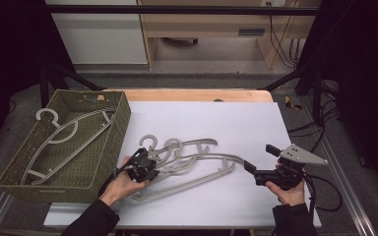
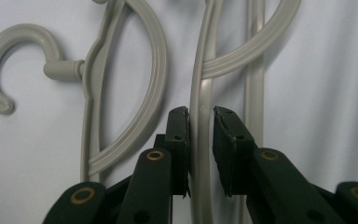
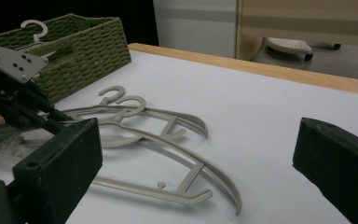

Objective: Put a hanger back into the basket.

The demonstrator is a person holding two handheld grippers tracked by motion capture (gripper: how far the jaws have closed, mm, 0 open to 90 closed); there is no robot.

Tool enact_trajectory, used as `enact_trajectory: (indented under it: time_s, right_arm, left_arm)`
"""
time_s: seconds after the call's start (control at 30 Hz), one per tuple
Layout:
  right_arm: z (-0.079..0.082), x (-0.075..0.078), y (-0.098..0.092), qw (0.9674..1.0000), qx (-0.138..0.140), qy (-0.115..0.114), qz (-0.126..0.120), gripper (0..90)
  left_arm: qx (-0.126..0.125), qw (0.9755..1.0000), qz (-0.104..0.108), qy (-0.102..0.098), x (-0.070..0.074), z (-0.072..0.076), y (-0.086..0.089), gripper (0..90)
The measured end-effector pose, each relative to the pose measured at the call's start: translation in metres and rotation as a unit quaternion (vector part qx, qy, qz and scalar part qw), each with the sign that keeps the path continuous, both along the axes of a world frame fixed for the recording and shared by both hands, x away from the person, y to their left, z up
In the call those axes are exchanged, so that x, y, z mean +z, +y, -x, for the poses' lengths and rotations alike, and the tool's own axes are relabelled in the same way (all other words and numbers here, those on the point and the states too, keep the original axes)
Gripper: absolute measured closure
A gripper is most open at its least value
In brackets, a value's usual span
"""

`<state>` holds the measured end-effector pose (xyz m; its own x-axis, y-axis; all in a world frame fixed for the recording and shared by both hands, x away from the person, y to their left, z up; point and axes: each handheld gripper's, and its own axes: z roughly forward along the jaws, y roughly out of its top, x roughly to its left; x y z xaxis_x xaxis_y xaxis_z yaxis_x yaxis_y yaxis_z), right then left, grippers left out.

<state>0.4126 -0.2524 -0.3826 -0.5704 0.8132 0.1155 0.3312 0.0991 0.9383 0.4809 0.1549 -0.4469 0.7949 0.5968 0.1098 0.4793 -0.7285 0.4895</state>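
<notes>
High view: white table point(image 1: 256, 123) mid frame, wooden edge along its top. Green woven basket point(image 1: 10, 172) at left of frame, hanging partly off the table's left side. One grey hanger point(image 1: 66, 140) lies in the basket, hook at the basket's upper left.

Two more grey hangers overlap in a pile point(image 1: 192, 164) at frame centre, hooks at the pile's upper left, arms running out to the right and lower right.

Left gripper point(image 1: 145, 164) sits at the pile's left end, held by the left hand point(image 1: 123, 186) coming up from bottom left. Left gripper view: jaws straddle one thin hanger bar point(image 2: 200, 140) that runs up the middle of the frame; left jaw touching or nearly touching the bar, right jaw a small gap off it. Fingers narrowly apart, not clamped. Hook point(image 2: 14, 60) at upper left of that view, curved arms crossing at the top.

Right gripper point(image 1: 258, 164) at right of centre in the high view, held by the right hand point(image 1: 288, 191), just past the pile's right tips, not touching them. Right gripper view: jaws spread wide at the lower left and lower right corners, nothing between. The pile point(image 3: 168, 140) lies on the table ahead, basket point(image 3: 84, 51) at upper left, left gripper point(image 3: 14, 100) at far left.
</notes>
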Motion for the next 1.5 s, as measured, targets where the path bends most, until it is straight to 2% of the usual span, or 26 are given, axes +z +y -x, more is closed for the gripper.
enact_trajectory:
  time_s: [0.07,0.1,0.3,0.43,0.47,0.5,0.57,0.63,0.8,0.83,0.87,0.93,1.0,1.03,1.1,1.13,1.27,1.33,1.4,1.47,1.5]
  right_arm:
    - [0.000,0.000,0.000,1.0000,0.000,0.000,0.000,1.5]
    - [0.000,0.000,0.001,1.0000,0.002,0.000,0.001,1.5]
    - [0.000,0.000,0.000,1.0000,0.000,0.000,0.000,1.5]
    - [0.001,0.001,-0.001,1.0000,0.000,-0.002,-0.001,1.5]
    - [0.001,0.001,-0.001,1.0000,0.000,-0.002,-0.001,1.5]
    - [0.001,0.001,-0.002,1.0000,0.001,-0.003,-0.001,1.5]
    - [0.001,0.001,-0.002,1.0000,-0.001,-0.003,-0.002,1.5]
    - [0.002,0.002,-0.002,1.0000,-0.001,-0.003,-0.003,1.5]
    - [0.002,0.002,-0.002,1.0000,-0.001,-0.004,-0.003,1.6]
    - [0.002,0.002,-0.002,1.0000,-0.002,-0.004,-0.002,1.6]
    - [0.002,0.002,-0.002,1.0000,-0.002,-0.004,-0.002,1.6]
    - [0.002,0.002,-0.002,1.0000,-0.002,-0.004,-0.002,1.6]
    - [0.002,0.002,-0.003,1.0000,-0.002,-0.004,-0.002,1.6]
    - [0.002,0.002,-0.003,1.0000,-0.002,-0.004,-0.002,1.6]
    - [0.002,0.002,-0.003,1.0000,-0.002,-0.004,-0.002,1.6]
    - [0.002,0.002,-0.003,1.0000,-0.002,-0.004,-0.002,1.6]
    - [0.003,0.002,-0.003,1.0000,-0.002,-0.003,-0.003,1.6]
    - [0.002,0.002,-0.003,1.0000,-0.001,-0.004,-0.002,1.5]
    - [0.002,0.002,-0.004,1.0000,-0.002,-0.004,-0.002,1.5]
    - [0.002,0.002,-0.004,1.0000,-0.002,-0.004,-0.002,1.5]
    - [0.002,0.002,-0.004,1.0000,-0.003,-0.003,-0.001,1.5]
  left_arm:
    - [0.001,1.0000,-0.004,0.002,-0.001,0.000,0.000,78.6]
    - [0.000,0.9999,-0.016,0.003,-0.003,-0.001,-0.001,80.3]
    - [-0.008,0.9999,-0.010,-0.006,0.001,0.003,0.000,81.6]
    - [-0.006,0.9998,0.013,-0.017,0.006,0.008,0.001,81.9]
    - [-0.006,0.9998,0.013,-0.017,0.006,0.008,0.001,81.9]
    - [-0.003,0.9993,0.034,-0.018,0.009,0.010,0.003,81.9]
    - [-0.006,0.9992,0.036,-0.018,0.011,0.011,0.004,82.0]
    - [-0.001,0.9981,0.056,-0.026,0.016,0.014,0.005,82.1]
    - [-0.001,0.9969,0.071,-0.034,0.023,0.018,0.007,82.2]
    - [-0.003,0.9959,0.079,-0.044,0.028,0.020,0.008,82.2]
    - [-0.003,0.9953,0.085,-0.046,0.032,0.021,0.009,82.3]
    - [-0.004,0.9951,0.085,-0.049,0.034,0.022,0.010,82.3]
    - [-0.002,0.9927,0.106,-0.058,0.043,0.025,0.015,82.3]
    - [-0.002,0.9927,0.106,-0.058,0.043,0.025,0.015,82.3]
    - [0.004,0.9909,0.118,-0.066,0.051,0.028,0.019,82.3]
    - [0.004,0.9909,0.118,-0.066,0.051,0.028,0.019,82.3]
    - [0.017,0.9874,0.136,-0.080,0.063,0.031,0.028,82.3]
    - [0.021,0.9868,0.138,-0.082,0.065,0.032,0.029,82.3]
    - [0.027,0.9845,0.146,-0.094,0.074,0.035,0.036,82.4]
    - [0.028,0.9840,0.148,-0.096,0.077,0.035,0.038,82.3]
    - [0.033,0.9829,0.150,-0.102,0.082,0.037,0.043,82.3]
